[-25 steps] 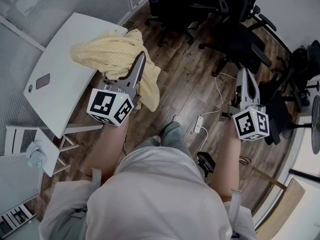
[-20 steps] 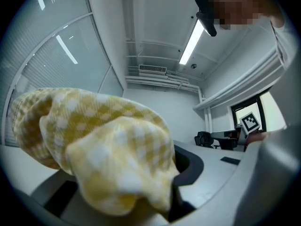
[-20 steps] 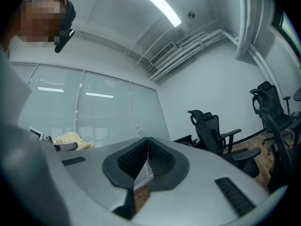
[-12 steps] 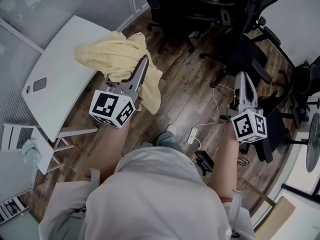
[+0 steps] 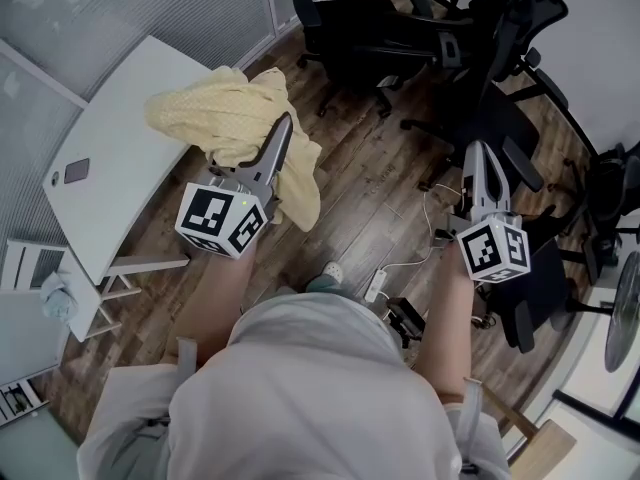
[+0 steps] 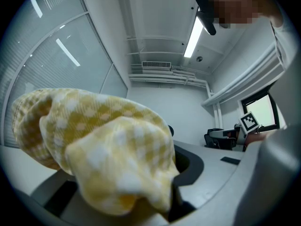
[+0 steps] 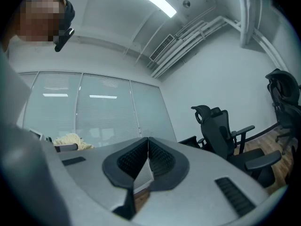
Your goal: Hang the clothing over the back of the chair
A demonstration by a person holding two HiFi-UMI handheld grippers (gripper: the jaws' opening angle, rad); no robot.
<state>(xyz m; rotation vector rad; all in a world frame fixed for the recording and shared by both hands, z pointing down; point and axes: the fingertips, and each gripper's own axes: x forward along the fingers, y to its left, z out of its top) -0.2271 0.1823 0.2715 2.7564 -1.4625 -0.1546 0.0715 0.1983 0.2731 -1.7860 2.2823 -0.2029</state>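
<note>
The clothing (image 5: 235, 118) is a yellow checked garment, bunched up beside the white table (image 5: 110, 178), with a tail hanging down toward the wooden floor. My left gripper (image 5: 286, 126) is shut on it. In the left gripper view the cloth (image 6: 103, 149) fills the lower left and hides most of the jaws. My right gripper (image 5: 478, 153) is shut and holds nothing; its ribbed pads (image 7: 155, 157) meet in the right gripper view. Black office chairs (image 5: 375, 28) stand ahead, one with a tall back (image 7: 218, 126) to the right gripper's right.
A dark phone (image 5: 77, 171) lies on the table. A white power strip (image 5: 377, 286) with its cable and a black box (image 5: 405, 318) are on the floor by the person's feet. More black chairs (image 5: 510, 118) crowd the right. Glass partitions run along the left.
The person has stepped forward toward the chairs. Both grippers moved along, the left one carrying the yellow garment with it. The power strip and cable have slid nearer to the feet.
</note>
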